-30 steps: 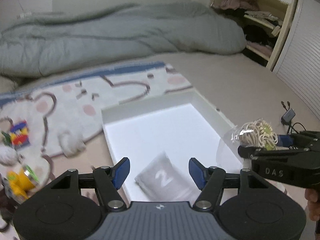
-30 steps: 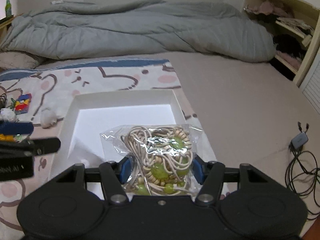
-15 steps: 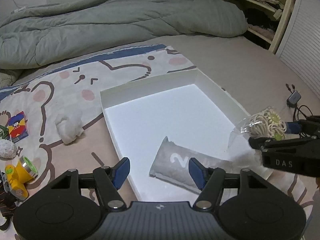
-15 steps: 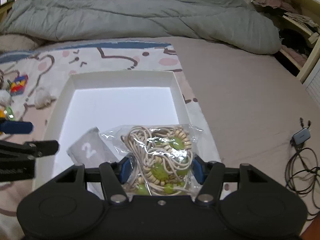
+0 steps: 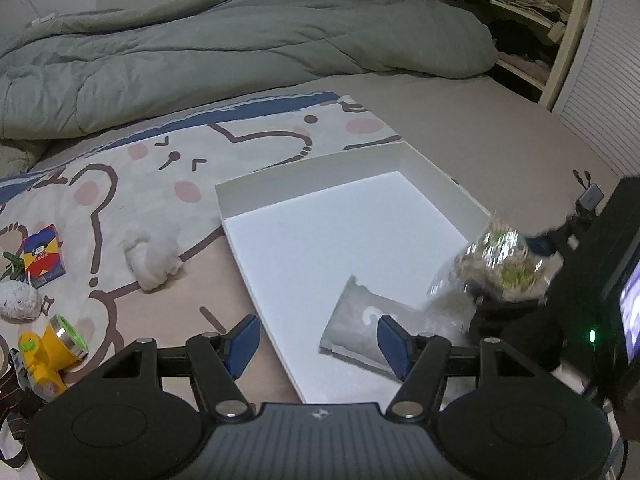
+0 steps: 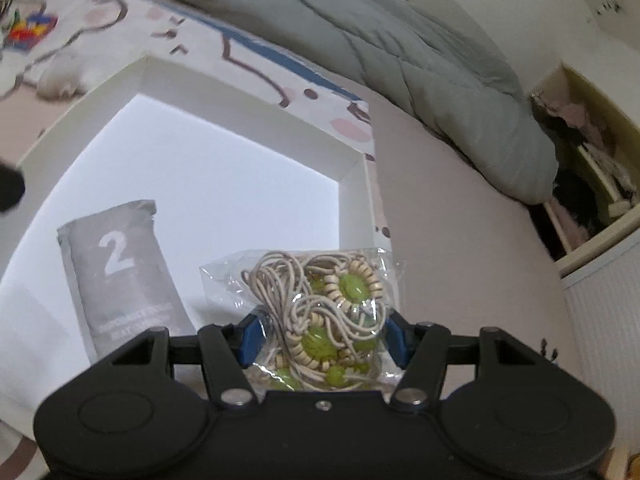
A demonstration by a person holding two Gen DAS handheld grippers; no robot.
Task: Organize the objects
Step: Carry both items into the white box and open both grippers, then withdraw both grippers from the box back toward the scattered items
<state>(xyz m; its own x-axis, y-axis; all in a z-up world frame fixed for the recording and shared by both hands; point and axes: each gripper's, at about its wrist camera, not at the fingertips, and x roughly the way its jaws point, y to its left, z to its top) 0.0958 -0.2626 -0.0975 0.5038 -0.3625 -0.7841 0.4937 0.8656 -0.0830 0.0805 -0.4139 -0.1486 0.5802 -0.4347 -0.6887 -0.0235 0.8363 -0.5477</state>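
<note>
Clear plastic bag of beige cord and green beads [image 6: 316, 320] pinched between blue pads of right claw [image 6: 320, 340], hanging over near right corner of shallow white cardboard box [image 6: 352, 184]. Grey fabric pouch printed "2" [image 6: 116, 272] already inside, just left of claw. Step in hand: likely lowering bag into box. Next: ease down beside pouch, release. Left claw [image 5: 318, 344] parted, empty, over near box edge.
</note>
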